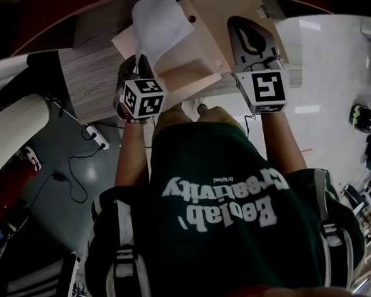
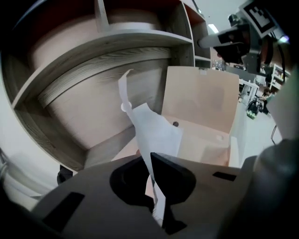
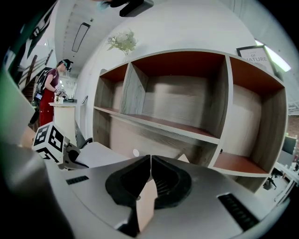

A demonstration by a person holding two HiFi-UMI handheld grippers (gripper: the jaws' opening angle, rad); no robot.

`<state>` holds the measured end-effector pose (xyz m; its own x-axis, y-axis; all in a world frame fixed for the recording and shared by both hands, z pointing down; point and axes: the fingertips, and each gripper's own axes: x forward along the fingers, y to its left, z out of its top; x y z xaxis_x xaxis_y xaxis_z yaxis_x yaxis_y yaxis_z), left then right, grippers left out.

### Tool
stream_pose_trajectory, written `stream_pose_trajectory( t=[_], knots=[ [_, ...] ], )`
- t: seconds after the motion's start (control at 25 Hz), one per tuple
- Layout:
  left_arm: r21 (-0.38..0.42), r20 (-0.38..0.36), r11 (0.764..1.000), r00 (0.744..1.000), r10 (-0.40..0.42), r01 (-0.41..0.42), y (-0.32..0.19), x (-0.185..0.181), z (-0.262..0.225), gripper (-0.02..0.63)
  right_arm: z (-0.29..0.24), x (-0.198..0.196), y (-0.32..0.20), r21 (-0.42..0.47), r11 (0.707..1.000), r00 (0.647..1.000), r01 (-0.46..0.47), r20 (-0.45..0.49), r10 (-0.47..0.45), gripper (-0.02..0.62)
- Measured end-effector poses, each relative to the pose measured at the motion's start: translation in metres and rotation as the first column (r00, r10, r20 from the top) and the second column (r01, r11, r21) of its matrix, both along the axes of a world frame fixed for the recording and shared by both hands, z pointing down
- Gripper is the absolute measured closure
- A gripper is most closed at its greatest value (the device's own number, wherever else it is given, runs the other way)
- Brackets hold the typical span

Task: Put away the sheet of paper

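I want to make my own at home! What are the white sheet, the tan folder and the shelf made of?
The white sheet looks like thin matte paper: it curls and flops. The tan folder seems stiff matte card: flat panels, sharp fold. The shelf shows wood grain, maybe laminate rather than solid wood; I can't tell.
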<state>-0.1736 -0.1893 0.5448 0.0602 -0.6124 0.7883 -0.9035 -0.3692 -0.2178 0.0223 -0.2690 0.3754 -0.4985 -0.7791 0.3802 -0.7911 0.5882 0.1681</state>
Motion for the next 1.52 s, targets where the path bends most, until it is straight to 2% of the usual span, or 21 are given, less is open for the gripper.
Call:
stream_pose_trajectory(
  t=[0.2,0.32,0.4,0.52,0.64,0.72,0.76,0.8,0.84,0.96,1.04,1.16,1.36,1.4,1.48,1.52],
  knots=[
    [0.070,-0.118,0.994,0.988,0.096,-0.088,-0.003,0.034,-0.041,0.588,-0.005,0.004,0.004,0.011,1.000,1.000,-0.017,-0.004,0.017,0.560],
    [0.139,-0.165,0.977,0.969,0.184,-0.162,-0.005,0.056,-0.077,0.588,-0.006,0.007,0.006,0.014,0.999,1.000,-0.029,-0.011,0.030,0.560],
    [0.183,-0.206,0.960,0.947,0.246,-0.210,-0.005,0.072,-0.100,0.588,-0.006,0.010,0.007,0.017,0.999,0.999,-0.039,-0.016,0.040,0.560],
    [0.249,-0.290,0.931,0.897,0.334,-0.267,-0.001,0.093,-0.134,0.588,-0.007,0.015,0.009,0.024,0.998,0.998,-0.056,-0.023,0.057,0.560],
    [0.290,-0.433,0.913,0.812,0.392,-0.287,0.004,0.111,-0.161,0.588,-0.009,0.021,0.010,0.029,0.997,0.997,-0.070,-0.033,0.071,0.560],
    [0.276,-0.535,0.923,0.755,0.380,-0.268,0.004,0.118,-0.163,0.588,-0.009,0.026,0.010,0.029,0.996,0.996,-0.083,-0.036,0.084,0.560],
    [0.248,-0.573,0.935,0.740,0.352,-0.253,0.002,0.118,-0.154,0.588,-0.008,0.027,0.010,0.027,0.996,0.995,-0.088,-0.038,0.089,0.560],
    [0.209,-0.595,0.949,0.739,0.315,-0.236,-0.001,0.117,-0.140,0.588,-0.006,0.028,0.011,0.025,0.995,0.995,-0.092,-0.041,0.093,0.560],
    [0.164,-0.599,0.962,0.753,0.273,-0.218,-0.005,0.113,-0.121,0.588,-0.005,0.029,0.012,0.023,0.995,0.995,-0.093,-0.045,0.094,0.560],
    [0.060,-0.532,0.986,0.830,0.165,-0.158,-0.021,0.100,-0.060,0.588,0.000,0.029,0.013,0.017,0.995,0.994,-0.095,-0.055,0.096,0.560],
    [0.015,-0.471,0.991,0.873,0.124,-0.133,-0.029,0.096,-0.029,0.588,0.002,0.030,0.014,0.013,0.995,0.993,-0.098,-0.060,0.098,0.560],
    [-0.027,-0.361,0.991,0.926,0.113,-0.131,-0.034,0.093,0.004,0.588,0.005,0.032,0.015,0.005,0.994,0.992,-0.105,-0.066,0.105,0.560],
    [-0.086,-0.243,0.987,0.964,0.109,-0.134,-0.031,0.094,0.045,0.586,0.011,0.033,0.014,-0.008,0.993,0.991,-0.114,-0.075,0.113,0.560],
    [-0.087,-0.212,0.987,0.971,0.113,-0.134,-0.032,0.093,0.050,0.566,0.012,0.032,0.015,-0.011,0.994,0.991,-0.113,-0.076,0.112,0.560],
    [-0.074,-0.141,0.988,0.982,0.126,-0.137,-0.033,0.089,0.056,0.415,0.015,0.032,0.017,-0.016,0.994,0.991,-0.111,-0.080,0.110,0.560],
    [-0.062,-0.099,0.988,0.986,0.135,-0.141,-0.034,0.086,0.056,0.383,0.016,0.032,0.018,-0.019,0.994,0.991,-0.111,-0.082,0.109,0.560]
  ],
)
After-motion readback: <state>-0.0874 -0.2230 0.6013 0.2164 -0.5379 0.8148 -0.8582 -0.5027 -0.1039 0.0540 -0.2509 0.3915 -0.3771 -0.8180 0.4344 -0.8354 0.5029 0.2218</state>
